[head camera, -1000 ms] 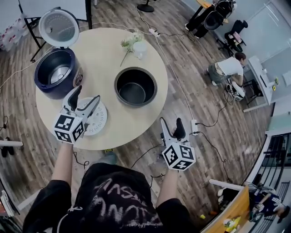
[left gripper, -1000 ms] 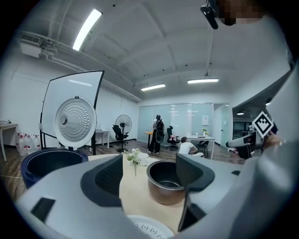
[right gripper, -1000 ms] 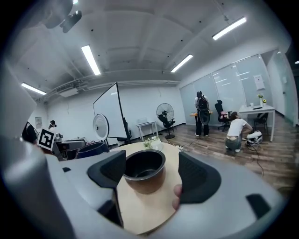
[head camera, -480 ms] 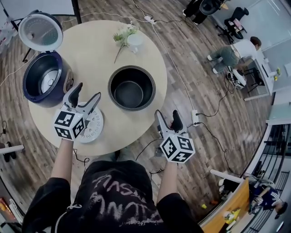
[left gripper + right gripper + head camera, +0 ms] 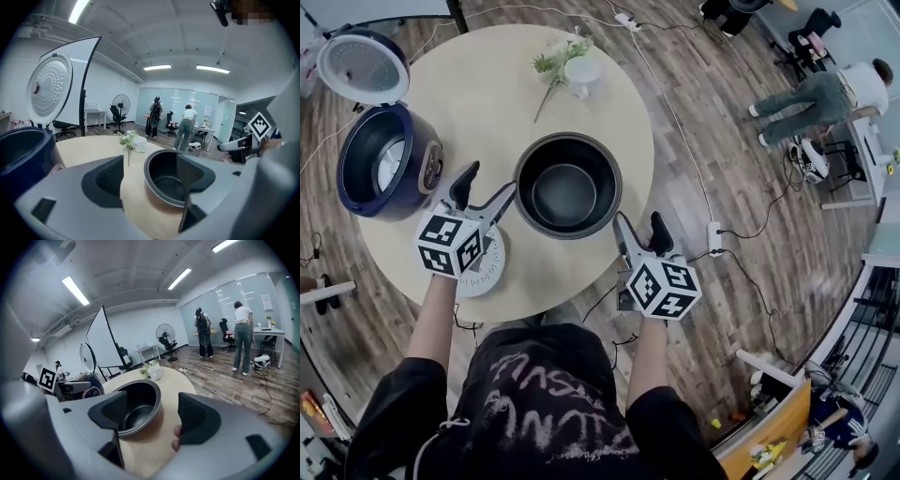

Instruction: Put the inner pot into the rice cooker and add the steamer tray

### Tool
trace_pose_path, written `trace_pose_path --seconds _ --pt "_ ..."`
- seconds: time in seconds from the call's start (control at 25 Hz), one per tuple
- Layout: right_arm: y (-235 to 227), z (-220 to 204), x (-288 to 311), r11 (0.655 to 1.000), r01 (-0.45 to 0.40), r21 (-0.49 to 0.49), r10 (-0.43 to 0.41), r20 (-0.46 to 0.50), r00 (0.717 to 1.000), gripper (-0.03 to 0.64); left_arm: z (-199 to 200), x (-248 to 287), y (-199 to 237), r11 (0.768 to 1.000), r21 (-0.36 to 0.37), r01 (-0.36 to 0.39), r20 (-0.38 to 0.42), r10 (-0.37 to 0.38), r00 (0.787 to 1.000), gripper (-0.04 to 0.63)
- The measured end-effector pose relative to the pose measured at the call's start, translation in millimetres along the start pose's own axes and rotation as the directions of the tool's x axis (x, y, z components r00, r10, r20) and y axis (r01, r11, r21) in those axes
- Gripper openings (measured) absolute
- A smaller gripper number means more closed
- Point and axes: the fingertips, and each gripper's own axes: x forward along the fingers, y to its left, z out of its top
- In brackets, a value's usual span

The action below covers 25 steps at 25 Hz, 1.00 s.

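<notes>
The dark inner pot (image 5: 567,185) stands empty in the middle of the round table (image 5: 487,103). At the table's left sits the navy rice cooker (image 5: 380,161) with its lid (image 5: 364,67) raised. A white perforated steamer tray (image 5: 486,267) lies flat near the front edge, partly under my left gripper (image 5: 485,189). That gripper is open just left of the pot, whose rim (image 5: 173,180) reaches in front of its right jaw. My right gripper (image 5: 639,230) is open at the pot's front right, holding nothing; in its own view the pot (image 5: 136,408) sits ahead of its left jaw.
A small white vase with a plant sprig (image 5: 575,67) stands at the table's far side. Cables and a power strip (image 5: 713,234) run over the wooden floor on the right. A person (image 5: 825,94) bends over at the far right by desks and chairs.
Both grippers have moved forward toward the inner pot, the left one closing in on its left rim and the right one on its front right side. Nothing has been grasped.
</notes>
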Motion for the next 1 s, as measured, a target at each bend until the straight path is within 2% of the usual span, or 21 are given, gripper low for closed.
trace_pose_path --seconds 0.24,0.52,0.72,0.84,1.0 --pt "-1 -20 38 1.000 -0.025 0.015 0.026 -0.095 0.995 0.337 -29 35 1 0.999 -0.034 0.002 -0.108 -0.005 0.994 0.353" --pt "-4 -39 69 0.998 -0.035 0.044 0.042 -0.166 0.985 0.322 -60 62 1 0.998 -0.070 -0.011 -0.196 -0.003 0.981 0.350" --pt "-4 -55 81 0.999 -0.025 0.043 0.034 -0.220 0.975 0.293 -76 65 9 0.996 -0.084 -0.039 -0.246 0.017 0.969 0.288" --pt "-6 -61 85 0.999 -0.016 0.046 0.027 -0.242 0.970 0.249 -79 67 9 0.995 -0.098 -0.036 -0.255 0.010 0.967 0.254" --pt "-6 -63 85 0.998 -0.015 0.065 0.031 -0.251 0.967 0.222 -80 68 2 0.994 -0.105 -0.025 -0.265 -0.004 0.964 0.193"
